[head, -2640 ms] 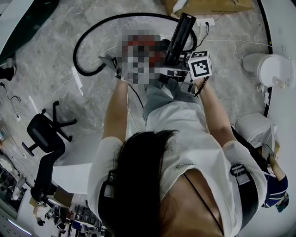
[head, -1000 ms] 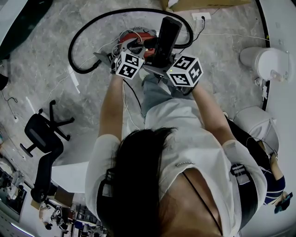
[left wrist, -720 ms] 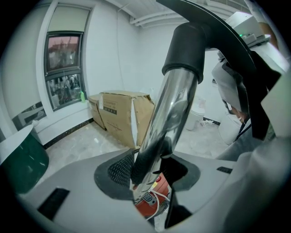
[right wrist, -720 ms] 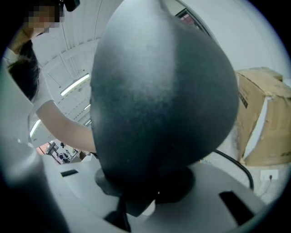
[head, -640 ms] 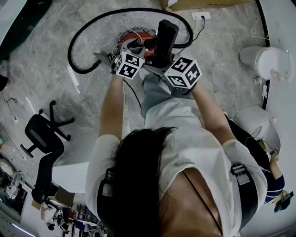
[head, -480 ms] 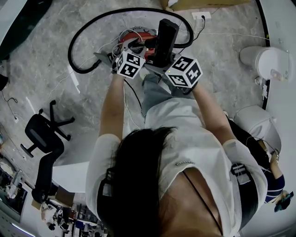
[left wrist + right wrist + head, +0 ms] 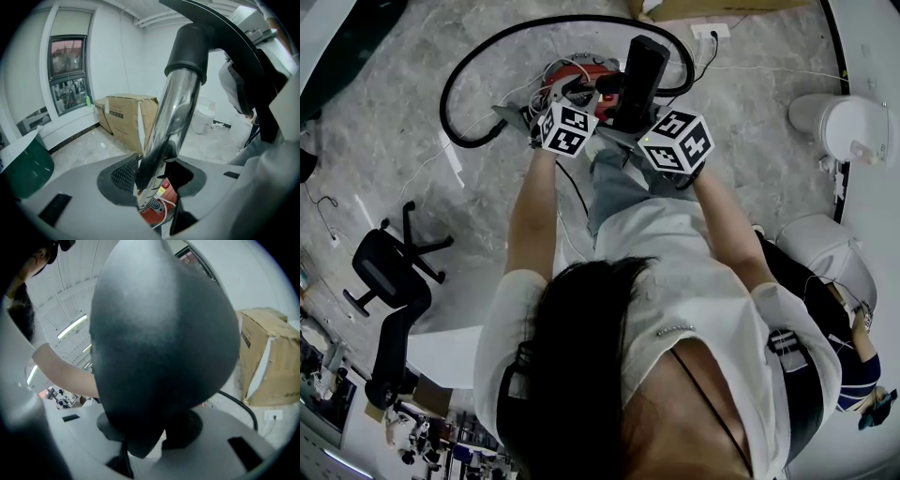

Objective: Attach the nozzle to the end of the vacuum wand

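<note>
the left gripper (image 7: 154,180) is pinching the chrome vacuum wand (image 7: 174,112) between its pads, the tube running up and away from the jaws to a black collar (image 7: 187,51), with the red vacuum body (image 7: 157,210) showing just below them. the right gripper (image 7: 150,427) is easing its jaws apart while the black nozzle (image 7: 164,343) is sitting between them, touching both pads and looming directly in front of it.

A brown cardboard box (image 7: 124,119) stands on the grey marbled floor (image 7: 384,112). A white round bin (image 7: 839,131) is near the box, and a black office chair (image 7: 389,267) is well apart from it.
</note>
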A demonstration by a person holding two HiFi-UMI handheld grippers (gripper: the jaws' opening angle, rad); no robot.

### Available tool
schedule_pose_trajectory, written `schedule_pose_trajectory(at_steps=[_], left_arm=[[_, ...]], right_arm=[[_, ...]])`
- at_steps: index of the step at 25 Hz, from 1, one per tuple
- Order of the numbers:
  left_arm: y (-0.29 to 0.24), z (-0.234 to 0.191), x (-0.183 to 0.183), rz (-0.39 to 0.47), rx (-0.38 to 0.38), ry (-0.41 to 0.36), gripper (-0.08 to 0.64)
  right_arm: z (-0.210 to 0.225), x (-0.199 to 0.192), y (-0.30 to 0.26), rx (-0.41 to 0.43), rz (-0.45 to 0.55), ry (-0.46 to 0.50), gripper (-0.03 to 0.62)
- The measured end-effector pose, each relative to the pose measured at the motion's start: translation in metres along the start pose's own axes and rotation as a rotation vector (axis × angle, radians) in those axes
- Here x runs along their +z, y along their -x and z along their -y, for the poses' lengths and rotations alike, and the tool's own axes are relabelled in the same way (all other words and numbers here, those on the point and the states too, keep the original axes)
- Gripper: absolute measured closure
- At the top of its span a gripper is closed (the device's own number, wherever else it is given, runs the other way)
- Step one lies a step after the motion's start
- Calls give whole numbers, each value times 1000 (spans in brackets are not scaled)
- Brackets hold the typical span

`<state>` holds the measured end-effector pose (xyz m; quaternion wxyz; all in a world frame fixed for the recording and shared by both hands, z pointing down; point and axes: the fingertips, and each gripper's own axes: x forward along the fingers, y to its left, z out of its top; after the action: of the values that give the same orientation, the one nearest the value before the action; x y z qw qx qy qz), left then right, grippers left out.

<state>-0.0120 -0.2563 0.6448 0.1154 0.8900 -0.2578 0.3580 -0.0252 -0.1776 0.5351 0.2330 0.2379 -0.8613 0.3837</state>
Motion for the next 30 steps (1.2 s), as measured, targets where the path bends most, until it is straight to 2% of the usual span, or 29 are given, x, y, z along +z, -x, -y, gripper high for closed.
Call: schedule_pose_trajectory(at_steps=[8,15,20,30], left_arm=[[1,-2,-1,-2,-11,-4,383],[3,-2,-2,-3,-7,-1,383],[1,-2,-2,-1,-1,3,383],[1,-2,-4,3,26,15,383]], right_arm=[[7,-4,1,-25,-10,-27,391],[8,-4,2,-39,-9,-23,389],[7,1,4,5,22,-59,333],[15,6,20,-10,105,-85,251]])
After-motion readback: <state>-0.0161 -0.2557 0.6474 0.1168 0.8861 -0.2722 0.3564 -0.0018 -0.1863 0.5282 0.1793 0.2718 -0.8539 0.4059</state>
